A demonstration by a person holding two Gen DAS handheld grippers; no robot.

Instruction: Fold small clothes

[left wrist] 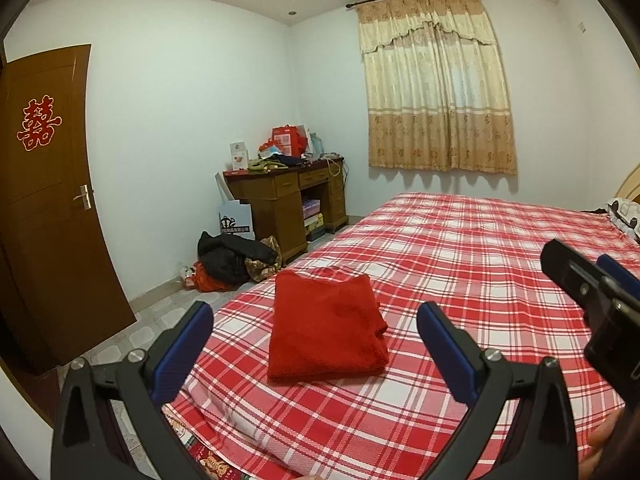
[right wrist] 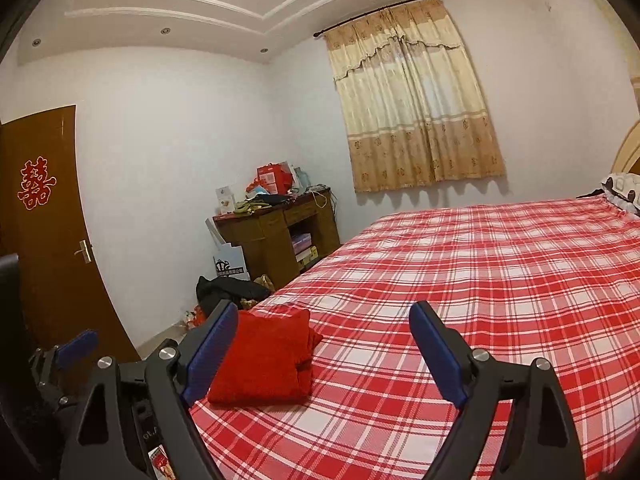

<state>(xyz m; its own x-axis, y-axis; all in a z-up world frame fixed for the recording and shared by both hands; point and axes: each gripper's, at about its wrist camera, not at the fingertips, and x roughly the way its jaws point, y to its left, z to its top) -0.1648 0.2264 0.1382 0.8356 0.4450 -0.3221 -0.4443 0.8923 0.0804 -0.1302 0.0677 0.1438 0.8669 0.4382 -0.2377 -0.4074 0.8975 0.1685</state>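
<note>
A red garment lies folded into a neat rectangle on the plaid bed sheet, near the bed's left edge. My left gripper hovers above and short of it, open, with nothing between its blue pads. In the right wrist view the same red garment shows low and left, partly behind the left finger. My right gripper is open and holds nothing, with bare sheet ahead of it. The right gripper also juts in at the right edge of the left wrist view.
A wooden desk piled with boxes stands in the far corner. Dark clothes lie heaped on the tiled floor beside it. A brown door is at the left, a curtained window behind the bed, a pillow far right.
</note>
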